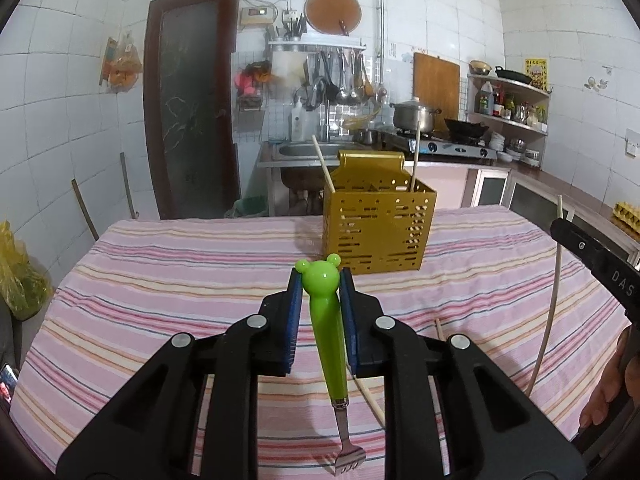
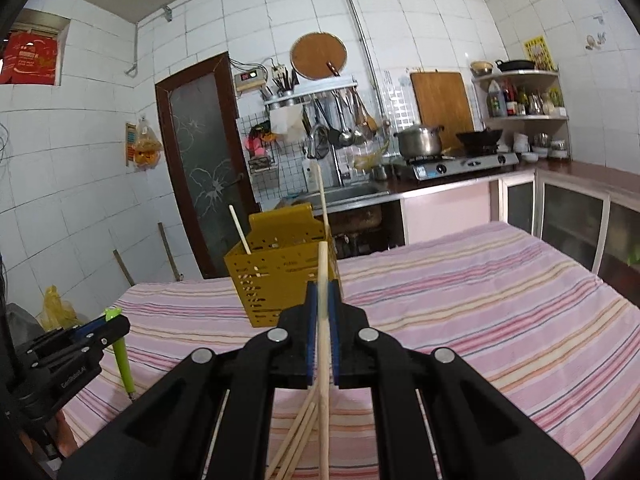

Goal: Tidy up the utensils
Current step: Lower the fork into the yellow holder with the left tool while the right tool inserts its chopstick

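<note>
Both grippers loaded above the striped tablecloth (image 1: 160,264).
Left gripper (image 1: 321,280) pinches a green bear-topped fork (image 1: 330,344); right gripper (image 2: 323,300) pinches a pale wooden chopstick (image 2: 323,360), its lower end cut off. The perforated gold metal holder (image 1: 378,226) holds two chopsticks (image 1: 323,168).

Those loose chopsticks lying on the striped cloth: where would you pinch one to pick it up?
Judging by pose, near the middle of a loose chopstick, coming from above with the fingers straddling its thin shaft. They lie flat and close together on the tablecloth, so a side approach would likely knock neighbours.
</note>
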Tool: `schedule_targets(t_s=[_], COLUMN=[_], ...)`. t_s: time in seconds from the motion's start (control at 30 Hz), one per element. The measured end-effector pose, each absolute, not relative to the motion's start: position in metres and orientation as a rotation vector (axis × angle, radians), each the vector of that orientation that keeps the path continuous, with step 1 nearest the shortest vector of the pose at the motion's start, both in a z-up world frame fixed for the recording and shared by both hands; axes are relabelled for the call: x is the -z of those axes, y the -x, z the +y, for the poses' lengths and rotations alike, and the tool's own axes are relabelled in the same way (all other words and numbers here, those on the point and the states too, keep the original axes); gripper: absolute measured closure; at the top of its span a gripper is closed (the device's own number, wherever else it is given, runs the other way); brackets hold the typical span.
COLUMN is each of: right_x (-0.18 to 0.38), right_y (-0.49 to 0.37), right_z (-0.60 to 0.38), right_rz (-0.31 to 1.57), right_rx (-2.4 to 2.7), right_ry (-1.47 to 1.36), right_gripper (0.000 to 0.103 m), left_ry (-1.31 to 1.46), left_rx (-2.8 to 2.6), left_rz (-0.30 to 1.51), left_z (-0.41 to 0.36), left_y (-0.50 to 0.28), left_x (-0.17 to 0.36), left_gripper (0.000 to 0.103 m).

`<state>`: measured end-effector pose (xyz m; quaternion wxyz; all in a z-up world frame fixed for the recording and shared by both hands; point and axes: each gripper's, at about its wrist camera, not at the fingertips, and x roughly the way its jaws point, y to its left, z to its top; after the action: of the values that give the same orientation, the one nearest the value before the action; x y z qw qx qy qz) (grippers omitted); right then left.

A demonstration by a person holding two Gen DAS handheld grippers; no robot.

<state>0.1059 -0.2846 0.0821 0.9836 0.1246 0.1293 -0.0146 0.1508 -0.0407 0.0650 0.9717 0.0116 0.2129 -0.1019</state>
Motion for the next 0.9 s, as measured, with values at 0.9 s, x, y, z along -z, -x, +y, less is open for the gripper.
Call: schedule_targets(t_s=[0.9], right_x=[-0.195], right_y=[-0.202], right_z=[-0.28], right_rz=[-0.016], right_rx=[0.038], right_ry=[-0.148], right_gripper=[0.097], left_ry=[0.008], left_rx=[0.281], left_rz=[0.207], left_z=[-0.055], left_y=[-0.243], left_x=[-0.179], left_gripper=[0.085])
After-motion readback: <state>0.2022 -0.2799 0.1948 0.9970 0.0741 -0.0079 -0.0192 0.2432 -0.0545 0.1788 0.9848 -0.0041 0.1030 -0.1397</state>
